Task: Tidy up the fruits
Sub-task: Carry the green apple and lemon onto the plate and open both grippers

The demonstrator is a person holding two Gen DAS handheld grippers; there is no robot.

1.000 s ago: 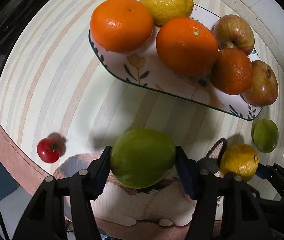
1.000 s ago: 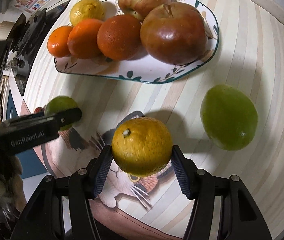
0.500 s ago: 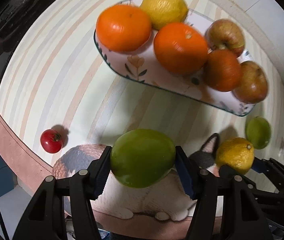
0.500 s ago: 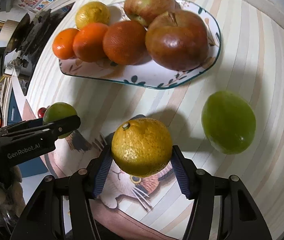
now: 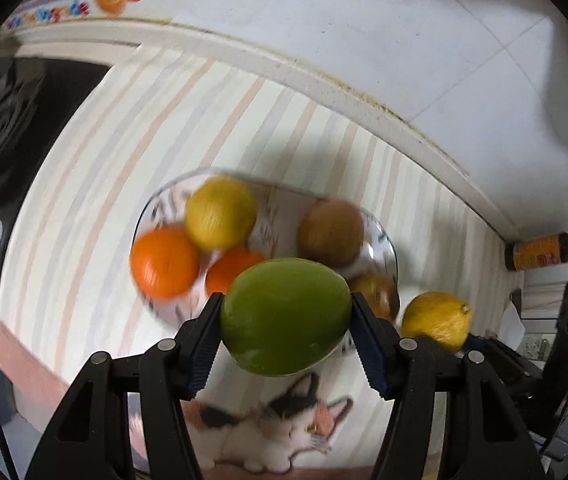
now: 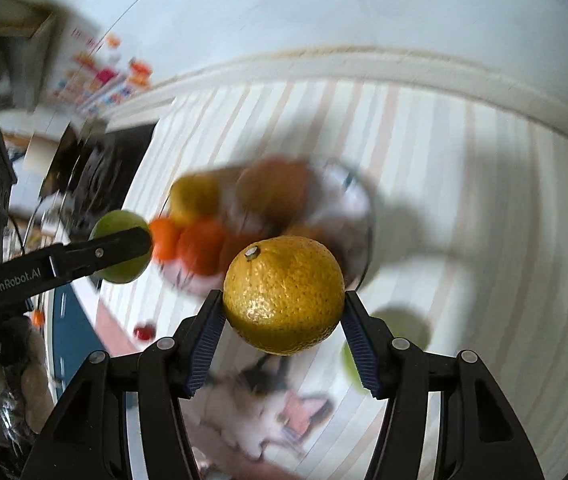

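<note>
My left gripper (image 5: 286, 338) is shut on a green mango (image 5: 286, 316) and holds it in the air, in front of the fruit plate (image 5: 275, 208). The plate holds oranges (image 5: 163, 262), a lemon (image 5: 219, 216) and apples (image 5: 330, 232), all blurred. My right gripper (image 6: 284, 338) is shut on a yellow-green orange (image 6: 284, 294), also lifted; this orange shows at the right in the left wrist view (image 5: 436, 320). The left gripper's mango appears in the right wrist view (image 6: 121, 252). A second green fruit (image 6: 348, 354) lies on the mat, mostly hidden behind my right finger.
A striped mat (image 5: 123, 128) with a cat picture (image 5: 284, 436) covers the counter. A black stove (image 5: 11, 120) lies at the left. A white wall (image 5: 364, 20) rises behind. A bottle (image 5: 548, 250) lies at the far right. A small tomato (image 6: 145, 330) sits near the mat's edge.
Both grippers have lifted and tilted upward with their fruits; the plate now looks smaller and farther off, and the wall has come into view. Both views are motion-blurred.
</note>
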